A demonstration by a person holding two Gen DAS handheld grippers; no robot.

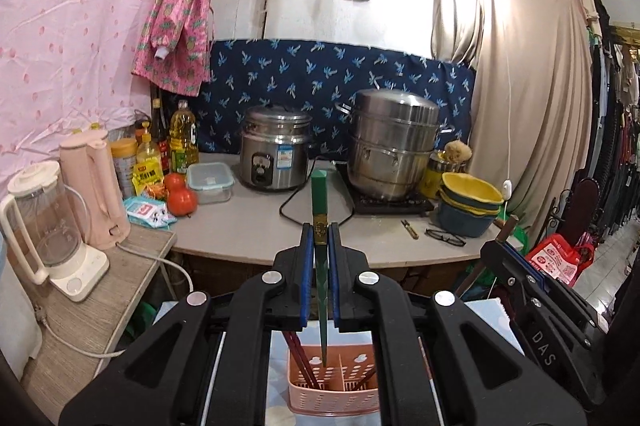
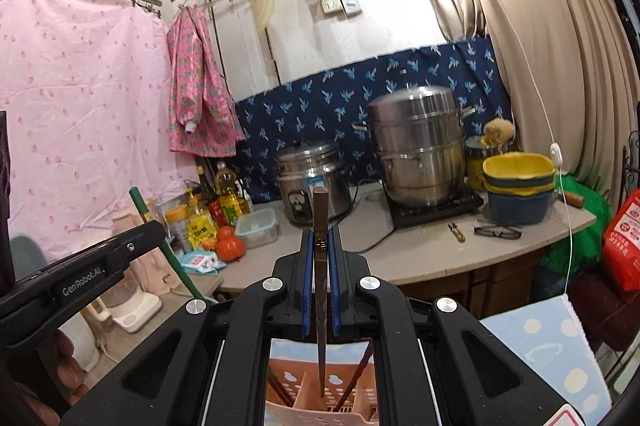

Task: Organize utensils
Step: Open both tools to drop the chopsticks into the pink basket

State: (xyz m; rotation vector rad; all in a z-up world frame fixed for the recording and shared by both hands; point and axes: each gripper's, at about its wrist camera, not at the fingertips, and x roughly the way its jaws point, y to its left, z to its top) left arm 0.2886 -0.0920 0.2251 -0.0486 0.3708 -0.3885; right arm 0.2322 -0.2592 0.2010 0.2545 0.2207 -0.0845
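Chopsticks are mid-drop: the left claw (image 1: 320, 242) is clenched on a green chopstick (image 1: 320, 209), the right claw (image 2: 320, 246) on a brown chopstick (image 2: 320, 222), both tips down over the pink basket (image 1: 304, 392). Next, probably, each lowers into a compartment, then lets go.

Counter (image 1: 256, 226) is carrying: rice cooker (image 1: 275, 149) and induction plate (image 1: 384, 203) with steamer pot (image 1: 390, 141) sitting on it. Stacked bowls (image 1: 470, 203) are standing at the right end, glasses (image 1: 445, 237) and a small clipper (image 1: 409, 228) lying just in front. Lidded box (image 1: 211, 181), tomatoes (image 1: 181, 194) and bottles (image 1: 180, 141) are crowding the left end. Lower side table (image 1: 80, 306) is bearing blender (image 1: 48, 226) and pink kettle (image 1: 94, 185).
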